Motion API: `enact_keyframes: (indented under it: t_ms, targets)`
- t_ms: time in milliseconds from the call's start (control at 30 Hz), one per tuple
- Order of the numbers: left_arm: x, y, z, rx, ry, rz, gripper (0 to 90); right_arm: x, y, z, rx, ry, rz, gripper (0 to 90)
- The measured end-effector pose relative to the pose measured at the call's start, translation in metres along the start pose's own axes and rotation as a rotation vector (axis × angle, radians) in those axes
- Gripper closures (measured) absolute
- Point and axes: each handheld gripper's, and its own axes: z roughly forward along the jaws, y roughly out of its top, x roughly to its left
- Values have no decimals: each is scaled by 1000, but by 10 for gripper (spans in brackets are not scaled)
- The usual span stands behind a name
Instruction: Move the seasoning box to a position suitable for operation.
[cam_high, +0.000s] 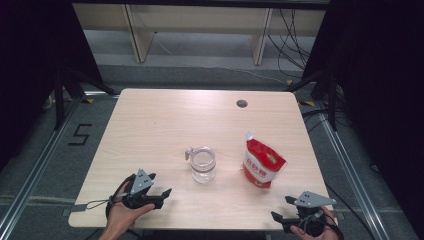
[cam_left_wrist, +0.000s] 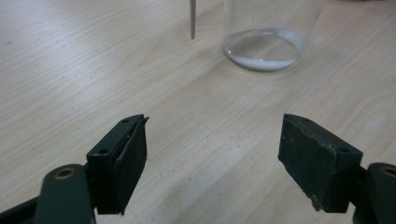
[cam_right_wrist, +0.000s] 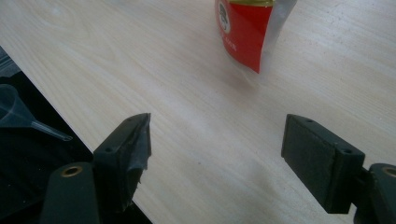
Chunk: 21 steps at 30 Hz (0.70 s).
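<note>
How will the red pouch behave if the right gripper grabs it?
The pouch looks like soft film, so it probably buckles under the pads. It stands leaning, so a push likely tips it. Its glossy face may slip.

The desk (cam_high: 150, 130) is surfaced in pale, matt wood grain. The jar (cam_high: 203, 166) is formed of clear, smooth glass. The pouch (cam_high: 262, 166) is made of glossy red plastic film.

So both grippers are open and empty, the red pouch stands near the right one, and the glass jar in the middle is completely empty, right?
Not quite: the glass jar is not empty. The left gripper view shows a thin layer of white powder on its bottom. The rest holds: the left gripper and right gripper are open with nothing between the jaws, and the red pouch stands near the right one.
</note>
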Motion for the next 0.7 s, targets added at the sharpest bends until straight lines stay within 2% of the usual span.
enact_keyframes:
  t_ms: [33, 67, 100, 133, 200, 267, 333, 367, 400, 433, 467, 500, 533, 567, 633, 667, 700]
  targets:
    - [-1, 1, 1, -3, 9, -24, 233, -1, 0, 1, 2, 15, 1, 253]
    - [-2, 1, 1, 7, 1, -43, 233, -1, 0, 1, -3, 11, 4, 253]
    - [0, 2, 2, 5, 4, -29, 234, 0, 0, 0, 2, -3, 6, 253]
    - [0, 4, 4, -15, 6, -27, 234, -2, 0, 1, -6, 16, -19, 253]
    - [2, 6, 5, 1, 4, -36, 234, -2, 0, 0, 0, -1, -14, 253]
    - [4, 10, 7, -9, 18, -22, 237, -3, 1, 1, 3, 14, -22, 253]
    - [6, 13, 8, -8, 9, 5, 249, -2, 0, 1, -1, 0, -11, 253]
    - [4, 15, 8, -8, 9, -21, 252, -2, 0, 1, 3, 2, -12, 252]
    - [3, 16, 10, -16, 13, -38, 253, 0, 0, 1, 5, 2, 10, 250]
    - [5, 19, 11, -30, 13, -12, 255, 1, 0, 1, 14, 11, 20, 249]
    - [7, 22, 13, -27, 19, -5, 260, 0, 0, 2, 16, 2, 14, 249]
    - [6, 23, 15, -36, 17, -40, 267, 1, 0, 2, 18, 7, 18, 249]
    - [7, 25, 17, -39, 25, -39, 273, 1, 0, 1, 14, 10, 18, 249]
    - [11, 27, 19, -32, 21, 4, 282, 1, 0, 1, 10, 4, 12, 249]
    - [12, 31, 24, -40, 20, -39, 303, 0, 0, 1, 11, 4, 9, 249]
    - [17, 34, 25, -36, 16, 4, 314, 0, 0, 1, 16, 2, 11, 248]
    - [19, 37, 26, -35, 17, 7, 335, 1, -1, 1, 25, 1, 20, 244]
